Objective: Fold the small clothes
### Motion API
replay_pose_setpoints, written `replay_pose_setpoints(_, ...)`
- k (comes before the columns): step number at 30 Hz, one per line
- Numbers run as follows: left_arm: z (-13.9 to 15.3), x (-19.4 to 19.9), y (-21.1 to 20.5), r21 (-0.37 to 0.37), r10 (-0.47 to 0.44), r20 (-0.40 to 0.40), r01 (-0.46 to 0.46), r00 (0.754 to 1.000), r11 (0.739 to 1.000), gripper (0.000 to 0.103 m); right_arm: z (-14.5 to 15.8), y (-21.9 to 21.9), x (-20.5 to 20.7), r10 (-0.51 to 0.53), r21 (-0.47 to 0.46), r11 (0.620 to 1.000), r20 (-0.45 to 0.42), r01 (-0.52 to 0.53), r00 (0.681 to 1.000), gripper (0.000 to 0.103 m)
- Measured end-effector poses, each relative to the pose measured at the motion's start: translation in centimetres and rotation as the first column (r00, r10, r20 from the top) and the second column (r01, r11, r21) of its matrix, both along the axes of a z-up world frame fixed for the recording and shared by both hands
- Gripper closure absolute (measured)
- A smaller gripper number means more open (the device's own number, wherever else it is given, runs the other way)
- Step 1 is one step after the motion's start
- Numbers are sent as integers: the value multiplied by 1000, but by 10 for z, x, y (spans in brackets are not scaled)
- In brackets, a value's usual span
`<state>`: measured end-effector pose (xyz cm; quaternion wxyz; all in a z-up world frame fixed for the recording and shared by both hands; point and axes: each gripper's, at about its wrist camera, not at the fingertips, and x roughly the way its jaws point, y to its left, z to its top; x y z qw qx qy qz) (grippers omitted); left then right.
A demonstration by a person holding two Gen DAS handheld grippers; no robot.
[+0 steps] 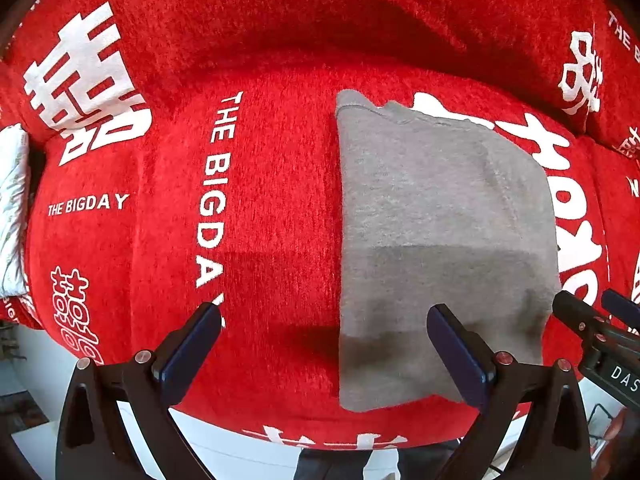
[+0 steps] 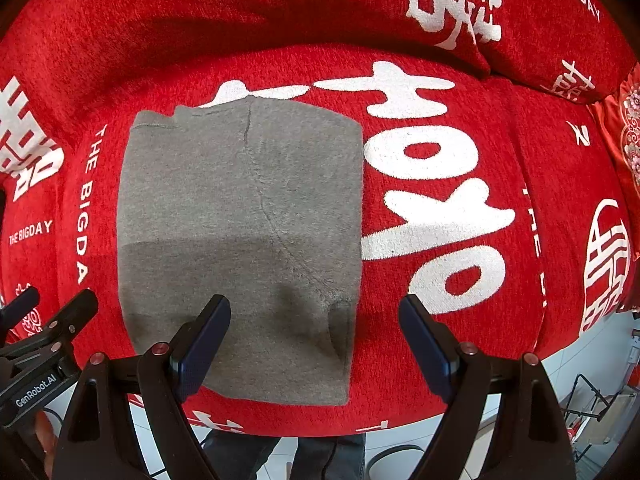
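One garment: grey knit piece (image 2: 240, 240), already folded into a compact rectangle, lay flat on the red sofa cover (image 2: 460, 340) near its front edge.
Two grippers: left gripper (image 1: 324, 344) and right gripper (image 2: 316, 340), both pointed down above the cloth, neither touching it.
Left claw: released, jaws wide, nothing between them; its right finger hung over the garment's left part.
Right claw: released, jaws wide and empty; its left finger hung over the garment's lower middle.
Step in hand: judged to be a pause after a fold, layers stacked, seam line showing across the top layer.
Next move: probably a final fold or a lift-away; either would call for pinching an edge through all layers so the stack stays square.
Other items: one white cushion (image 1: 12, 208) at the left margin; dark trouser legs (image 2: 280, 456) below the sofa edge.
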<state>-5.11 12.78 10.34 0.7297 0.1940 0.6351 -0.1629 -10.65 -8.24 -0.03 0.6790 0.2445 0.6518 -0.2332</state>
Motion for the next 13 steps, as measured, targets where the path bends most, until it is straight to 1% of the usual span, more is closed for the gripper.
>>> replay_pose_setpoints(6, 1, 0, 1, 8, 5, 29, -5, 1000, 1000, 0, -1, 1, 1, 4, -1, 1000, -1, -4, 1000, 15)
replay_pose_setpoints(10, 3, 0, 0, -20, -3, 35, 4, 999, 1000, 0, -2, 1, 1, 4, -1, 1000, -3, -4, 1000, 15)
replay_pose_setpoints(13, 4, 0, -2, -25, -19, 36, 20, 999, 999, 0, -3, 1, 3, 5, -1, 1000, -6, -5, 1000, 15)
